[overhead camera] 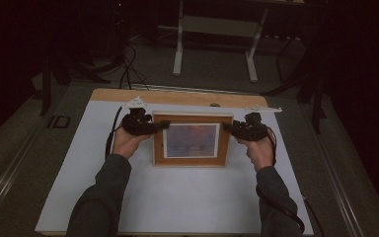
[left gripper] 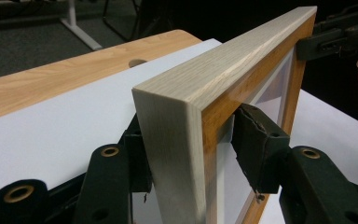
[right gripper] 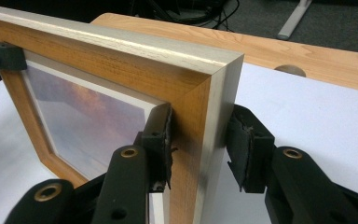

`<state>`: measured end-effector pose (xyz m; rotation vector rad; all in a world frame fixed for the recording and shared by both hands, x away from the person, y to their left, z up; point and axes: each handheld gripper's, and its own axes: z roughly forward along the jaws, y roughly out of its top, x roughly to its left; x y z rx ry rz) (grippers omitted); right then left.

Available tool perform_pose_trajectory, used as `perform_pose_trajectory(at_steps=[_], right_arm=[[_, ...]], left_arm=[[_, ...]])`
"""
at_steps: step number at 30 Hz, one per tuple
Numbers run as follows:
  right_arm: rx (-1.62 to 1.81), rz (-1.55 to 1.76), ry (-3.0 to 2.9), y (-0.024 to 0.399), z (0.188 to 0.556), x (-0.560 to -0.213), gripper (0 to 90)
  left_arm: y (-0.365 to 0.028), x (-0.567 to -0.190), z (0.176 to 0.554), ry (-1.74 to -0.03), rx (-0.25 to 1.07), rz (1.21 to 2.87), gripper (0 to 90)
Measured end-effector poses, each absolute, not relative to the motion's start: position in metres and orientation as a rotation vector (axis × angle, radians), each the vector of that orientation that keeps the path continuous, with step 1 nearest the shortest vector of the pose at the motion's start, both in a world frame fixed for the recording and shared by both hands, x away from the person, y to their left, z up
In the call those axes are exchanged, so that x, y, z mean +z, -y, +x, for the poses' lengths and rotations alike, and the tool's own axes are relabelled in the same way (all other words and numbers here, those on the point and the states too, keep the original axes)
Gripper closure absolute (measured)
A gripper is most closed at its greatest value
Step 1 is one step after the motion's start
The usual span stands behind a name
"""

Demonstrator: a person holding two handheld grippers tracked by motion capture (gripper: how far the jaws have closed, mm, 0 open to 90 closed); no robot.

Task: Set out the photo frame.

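A wooden picture frame (overhead camera: 191, 141) with a light-coloured outer edge and a sunset photo stands on a white board (overhead camera: 177, 197). My left gripper (overhead camera: 165, 124) is at its upper left corner. In the left gripper view the frame's corner (left gripper: 177, 140) sits between the jaws of the left gripper (left gripper: 191, 140); the back pad lies against the frame, while the front pad (left gripper: 258, 149) stands slightly off its face. My right gripper (overhead camera: 227, 127) is at the upper right corner. In the right gripper view the right gripper (right gripper: 200, 135) is shut on the frame (right gripper: 121, 65), front pad (right gripper: 161, 140) pressed on the wood.
The board lies on a wooden table (overhead camera: 177, 96) with a round cable hole (right gripper: 291, 70) near its far edge. Beyond it, white desk legs (overhead camera: 178, 54) and cables (overhead camera: 128, 69) lie on the dark floor. The person's forearms come in from the bottom.
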<state>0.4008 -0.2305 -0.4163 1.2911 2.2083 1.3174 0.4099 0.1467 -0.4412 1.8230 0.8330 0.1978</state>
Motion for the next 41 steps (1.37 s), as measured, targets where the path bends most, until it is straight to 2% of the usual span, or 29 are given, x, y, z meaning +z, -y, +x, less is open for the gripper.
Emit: perform_pose_trajectory(at_steps=[10,18,35,41], right_arm=[[1.338,1.307,-2.205,0.233,0.394,-0.417,62.0],[1.355,1.295,-2.221,0.235,0.392,-0.416,61.1],[1.352,1.263,-2.240,0.245,0.386,-0.417,42.4],[1.360,1.253,-2.244,0.251,0.380,-0.418,39.9]], left_arm=[[-0.147,-0.442,0.410,-0.848,0.159,1.808,51.3],[-0.146,-0.442,0.407,-0.888,0.179,1.802,41.3],[-0.173,-0.438,0.385,-0.907,0.218,1.754,36.1],[-0.187,-0.443,0.362,-1.021,0.284,1.762,36.0]])
